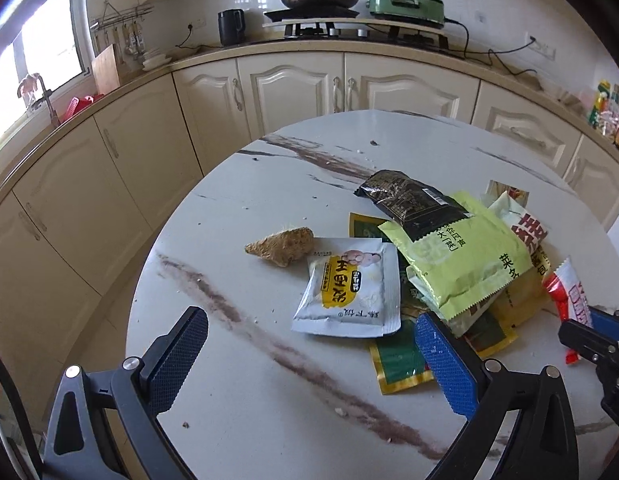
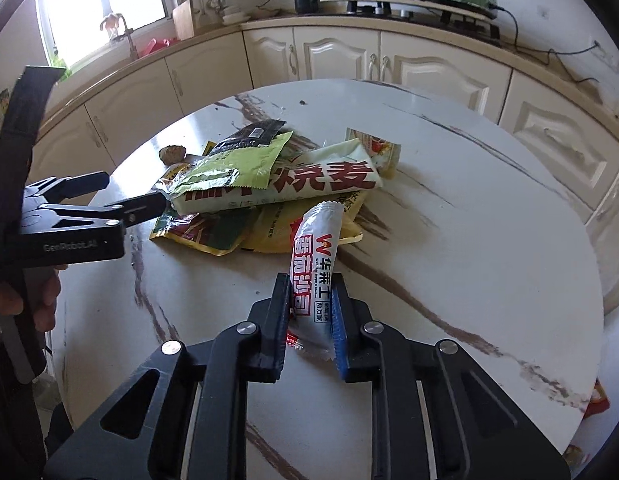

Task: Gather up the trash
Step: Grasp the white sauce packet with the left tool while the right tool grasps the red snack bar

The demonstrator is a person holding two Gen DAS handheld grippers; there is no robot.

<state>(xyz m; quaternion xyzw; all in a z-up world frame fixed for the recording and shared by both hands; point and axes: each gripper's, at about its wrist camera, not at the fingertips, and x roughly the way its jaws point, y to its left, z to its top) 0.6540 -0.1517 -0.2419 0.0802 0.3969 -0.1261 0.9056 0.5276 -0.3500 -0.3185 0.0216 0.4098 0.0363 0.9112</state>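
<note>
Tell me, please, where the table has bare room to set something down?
The table is bare to the right of the wrapper pile, up to its rim, and near the left gripper, in front of the brown lump. It is crowded around the pile, where the right gripper pinches the ketchup sachet.

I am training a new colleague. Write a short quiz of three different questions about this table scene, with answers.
1. True or false: the right gripper is shut on the white and red sauce sachet.
2. Which is open? A: left gripper. B: right gripper.
3. Fill in: the black foil packet lies on the ____ green bag.

Key: 1 true; 2 A; 3 light.
</note>
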